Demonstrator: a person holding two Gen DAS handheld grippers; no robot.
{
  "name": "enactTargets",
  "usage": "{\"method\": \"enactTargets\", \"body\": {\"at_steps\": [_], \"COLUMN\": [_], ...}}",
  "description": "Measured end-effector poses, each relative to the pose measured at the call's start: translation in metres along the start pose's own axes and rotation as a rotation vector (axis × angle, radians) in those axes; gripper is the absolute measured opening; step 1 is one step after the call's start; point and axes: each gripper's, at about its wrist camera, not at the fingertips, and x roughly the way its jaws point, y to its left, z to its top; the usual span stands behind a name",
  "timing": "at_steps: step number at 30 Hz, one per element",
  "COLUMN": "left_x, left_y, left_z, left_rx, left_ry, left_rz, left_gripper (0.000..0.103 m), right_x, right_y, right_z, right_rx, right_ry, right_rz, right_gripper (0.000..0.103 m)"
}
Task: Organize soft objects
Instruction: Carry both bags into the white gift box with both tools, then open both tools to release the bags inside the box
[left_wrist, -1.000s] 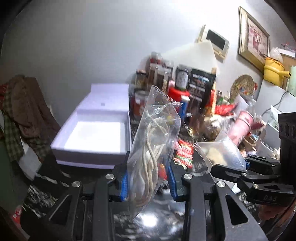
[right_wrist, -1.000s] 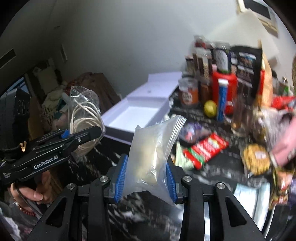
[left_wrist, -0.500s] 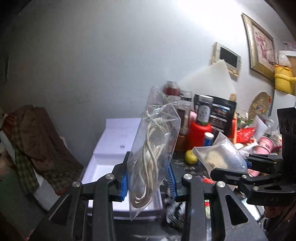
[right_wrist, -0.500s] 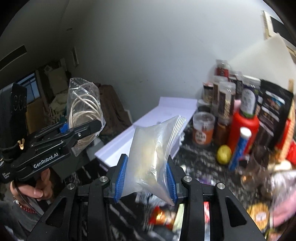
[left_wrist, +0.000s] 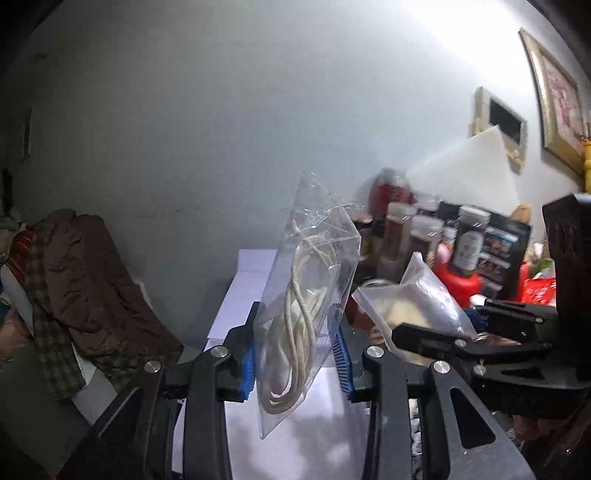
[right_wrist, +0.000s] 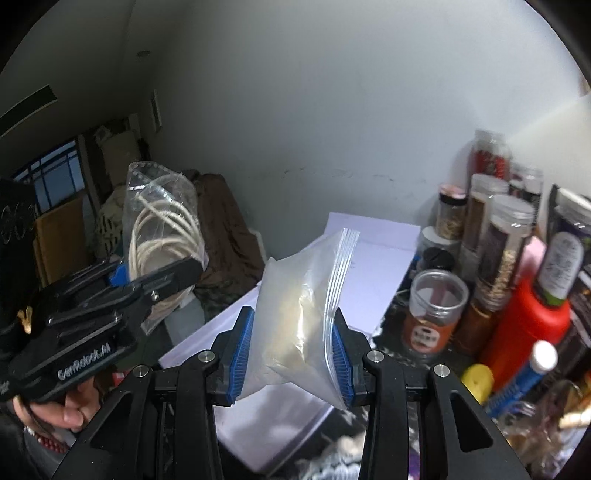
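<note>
Left gripper (left_wrist: 295, 365) is clamped on a clear plastic bag of coiled cream cord (left_wrist: 303, 314), its blue pads pinching the sides. Right gripper (right_wrist: 291, 354) is squeezing a frosted zip bag with a pale soft lump (right_wrist: 299, 306) inside; what that lump is, hard to say. Both bags hang above the open white cardboard box (right_wrist: 373, 251), whose interior is mostly hidden behind them. Blurred jars (right_wrist: 436, 310) crowd its right edge; brown draped cloth (left_wrist: 92, 280) lies left.
</note>
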Motion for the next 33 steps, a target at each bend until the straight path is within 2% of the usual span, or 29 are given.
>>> {"method": "enactTargets", "body": {"at_steps": [11, 15, 18, 23, 26, 27, 28, 29, 31, 33], "left_x": [0.064, 0.080, 0.086, 0.092, 0.099, 0.101, 0.103, 0.104, 0.106, 0.105], "left_y": [0.023, 0.029, 0.031, 0.032, 0.033, 0.034, 0.034, 0.035, 0.035, 0.037], "left_z": [-0.036, -0.049, -0.055, -0.061, -0.063, -0.065, -0.067, -0.068, -0.071, -0.072], "left_rx": [-0.034, -0.058, -0.068, -0.057, -0.066, -0.073, -0.077, -0.078, -0.075, -0.078], "left_ry": [0.167, 0.219, 0.243, 0.270, 0.317, 0.336, 0.351, 0.362, 0.385, 0.384], "left_rz": [0.095, 0.090, 0.086, 0.123, 0.132, 0.140, 0.154, 0.167, 0.195, 0.220], "left_gripper": [0.034, 0.034, 0.034, 0.034, 0.035, 0.036, 0.040, 0.044, 0.069, 0.079], "right_x": [0.068, 0.086, 0.097, 0.114, 0.117, 0.118, 0.117, 0.116, 0.115, 0.114], "right_y": [-0.017, -0.020, -0.019, -0.017, -0.015, -0.015, -0.014, -0.015, -0.015, -0.018], "right_z": [-0.015, -0.026, -0.032, -0.039, -0.043, -0.044, -0.045, -0.046, -0.048, -0.049], "right_rx": [0.041, 0.034, 0.034, 0.022, 0.010, 0.006, 0.006, 0.010, 0.011, 0.010], "right_ry": [0.129, 0.180, 0.214, 0.262, 0.279, 0.285, 0.290, 0.291, 0.294, 0.307], "right_rz": [0.018, 0.013, 0.010, -0.004, -0.022, -0.028, -0.035, -0.046, -0.059, -0.078], "right_gripper": [0.039, 0.039, 0.039, 0.039, 0.043, 0.052, 0.066, 0.069, 0.070, 0.074]}}
